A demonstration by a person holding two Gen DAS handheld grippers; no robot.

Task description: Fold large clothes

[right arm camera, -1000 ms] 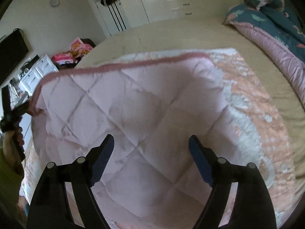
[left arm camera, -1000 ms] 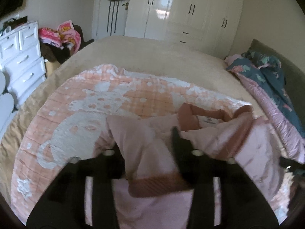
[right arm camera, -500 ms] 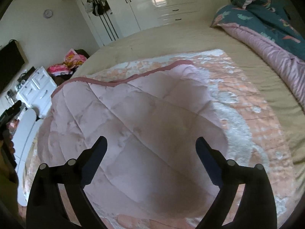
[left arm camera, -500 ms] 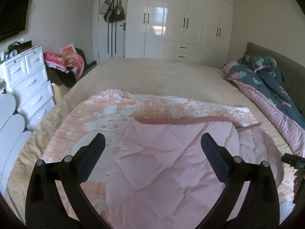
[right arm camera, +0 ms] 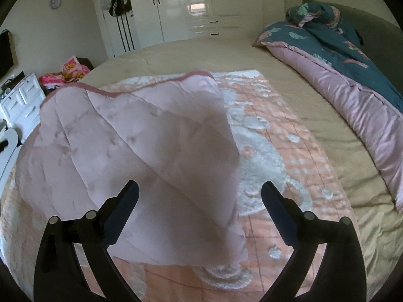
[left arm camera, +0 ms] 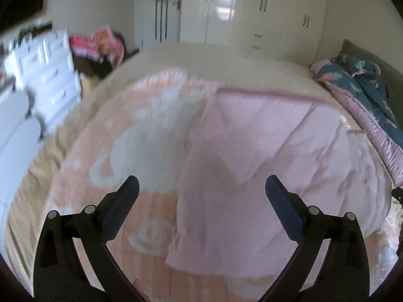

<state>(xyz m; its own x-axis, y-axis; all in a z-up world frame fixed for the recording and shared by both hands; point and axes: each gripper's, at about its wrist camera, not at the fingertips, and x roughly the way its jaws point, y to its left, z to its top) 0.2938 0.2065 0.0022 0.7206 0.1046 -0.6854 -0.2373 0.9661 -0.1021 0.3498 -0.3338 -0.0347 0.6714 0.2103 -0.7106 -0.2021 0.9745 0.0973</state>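
Bedroom, wide beige bed (right arm camera: 191, 50) before glossy white wardrobes (right arm camera: 201, 5).
Spread over the bed, peach quilt (right arm camera: 284, 151) with fuzzy white patches; on it, folded-over pink quilted blanket (right arm camera: 131, 146), satin-smooth, dark-piped. Left claw (left arm camera: 201, 191) wide, holding nothing; right claw (right arm camera: 200, 193) just opened wide, clear of fabric.

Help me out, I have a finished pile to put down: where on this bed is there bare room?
The beige sheet is bare between the pink quilt and the wardrobe, and again between the quilt and the teal duvet. The duvet crowds the headboard side, and the quilt covers the near part.
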